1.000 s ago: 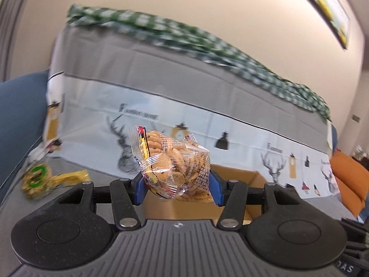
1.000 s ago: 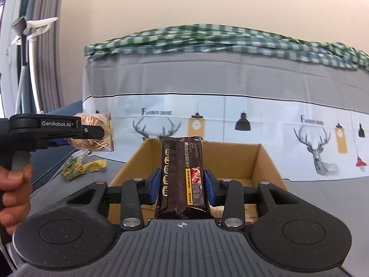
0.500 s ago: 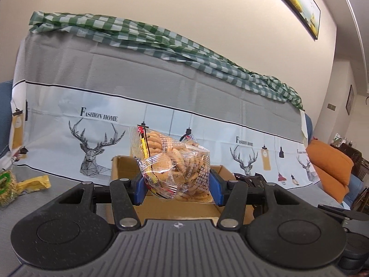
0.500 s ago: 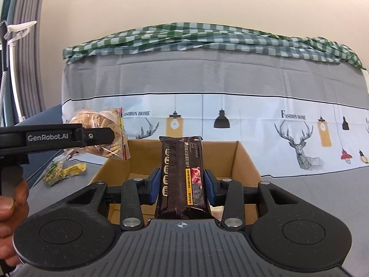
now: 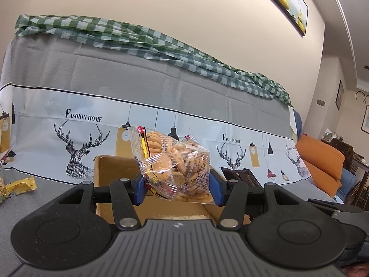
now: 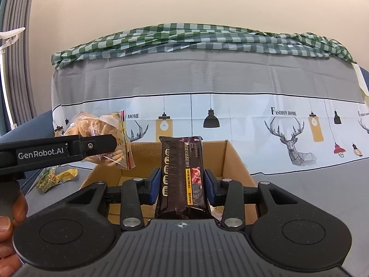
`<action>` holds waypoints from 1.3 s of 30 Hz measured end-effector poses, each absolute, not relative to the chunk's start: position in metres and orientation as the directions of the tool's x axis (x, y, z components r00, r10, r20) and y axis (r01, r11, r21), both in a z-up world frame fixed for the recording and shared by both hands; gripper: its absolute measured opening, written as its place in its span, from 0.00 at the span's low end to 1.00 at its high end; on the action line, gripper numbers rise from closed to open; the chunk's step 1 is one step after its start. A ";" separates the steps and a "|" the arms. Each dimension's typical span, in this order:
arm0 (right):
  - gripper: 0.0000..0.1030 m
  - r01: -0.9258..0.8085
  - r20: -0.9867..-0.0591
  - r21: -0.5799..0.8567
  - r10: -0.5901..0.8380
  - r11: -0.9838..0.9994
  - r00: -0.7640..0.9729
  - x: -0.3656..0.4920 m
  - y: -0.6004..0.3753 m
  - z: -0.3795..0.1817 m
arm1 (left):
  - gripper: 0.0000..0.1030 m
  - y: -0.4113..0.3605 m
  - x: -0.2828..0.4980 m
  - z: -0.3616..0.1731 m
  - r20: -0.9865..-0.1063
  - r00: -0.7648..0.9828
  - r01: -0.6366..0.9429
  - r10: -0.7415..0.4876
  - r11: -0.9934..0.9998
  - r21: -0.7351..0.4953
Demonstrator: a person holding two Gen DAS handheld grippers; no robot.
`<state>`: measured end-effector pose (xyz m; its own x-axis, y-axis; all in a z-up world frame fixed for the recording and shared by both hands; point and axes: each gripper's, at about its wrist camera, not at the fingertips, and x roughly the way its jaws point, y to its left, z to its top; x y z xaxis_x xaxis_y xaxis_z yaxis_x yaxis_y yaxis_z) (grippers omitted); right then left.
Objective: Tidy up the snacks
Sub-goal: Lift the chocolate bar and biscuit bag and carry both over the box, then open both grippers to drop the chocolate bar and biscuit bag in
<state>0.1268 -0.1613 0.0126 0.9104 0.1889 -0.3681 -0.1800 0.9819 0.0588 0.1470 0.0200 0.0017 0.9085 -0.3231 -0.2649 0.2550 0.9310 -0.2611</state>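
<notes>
Left hand-held gripper (image 5: pixel 177 185) clamps the clear cookie bag (image 5: pixel 174 166) between its fingers, over the cardboard box (image 5: pixel 108 168) just ahead. Right hand-held gripper (image 6: pixel 182 185) pinches the dark biscuit pack (image 6: pixel 182 173) upright above the same box. Since 1.0 s ago, left gripper swung over the box. Box contents hidden.

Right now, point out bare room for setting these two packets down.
Bare grey cloth lies right of the cardboard box, below the deer-print cover. Left of the box, yellow and green packets crowd the cloth. The box floor is mostly hidden.
</notes>
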 end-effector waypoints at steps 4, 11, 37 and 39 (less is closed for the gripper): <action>0.40 -0.181 -0.368 0.059 0.190 0.982 0.910 0.127 -0.161 0.012 | 0.57 0.019 0.147 0.001 -0.265 0.908 0.257 -0.325 0.930 -0.262; 0.40 -0.182 -0.369 0.057 0.190 0.982 0.910 0.127 -0.160 0.012 | 0.57 0.020 0.149 0.001 -0.269 0.905 0.260 -0.330 0.929 -0.264; 0.40 -0.196 -0.365 0.052 0.201 0.979 0.909 0.128 -0.155 0.013 | 0.57 0.019 0.150 0.001 -0.268 0.904 0.263 -0.333 0.928 -0.266; 0.40 -0.197 -0.362 0.052 0.202 0.979 0.910 0.127 -0.156 0.014 | 0.57 0.019 0.150 0.001 -0.267 0.904 0.263 -0.333 0.928 -0.265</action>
